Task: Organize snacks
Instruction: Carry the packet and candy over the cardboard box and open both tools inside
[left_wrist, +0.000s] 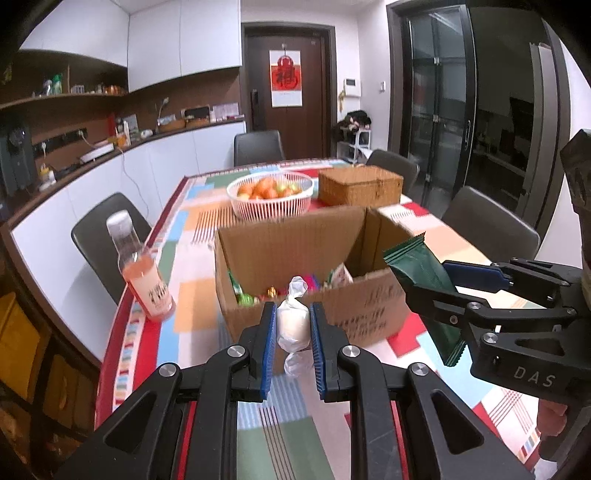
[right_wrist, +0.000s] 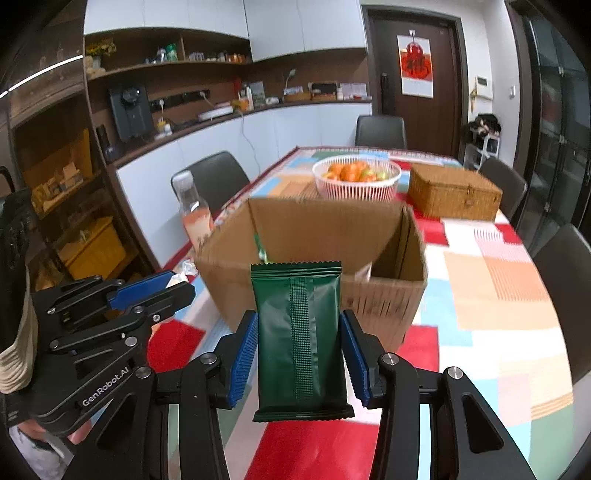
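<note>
An open cardboard box (left_wrist: 310, 254) stands on the patterned table; several wrapped snacks (left_wrist: 243, 295) lie inside. My left gripper (left_wrist: 293, 325) is shut on a white twist-wrapped candy (left_wrist: 293, 323), held just in front of the box's near wall. My right gripper (right_wrist: 299, 350) is shut on a dark green snack packet (right_wrist: 299, 332), held upright before the box (right_wrist: 314, 236). In the left wrist view the right gripper (left_wrist: 432, 284) holds the packet (left_wrist: 417, 266) at the box's right corner. The left gripper (right_wrist: 162, 286) shows at left in the right wrist view.
A bottle of pink drink (left_wrist: 142, 273) stands left of the box. A white basket of fruit (left_wrist: 271, 195) and a wicker box (left_wrist: 360, 184) sit behind it. Dark chairs (left_wrist: 107, 236) surround the table (left_wrist: 424, 339). A counter runs along the left wall.
</note>
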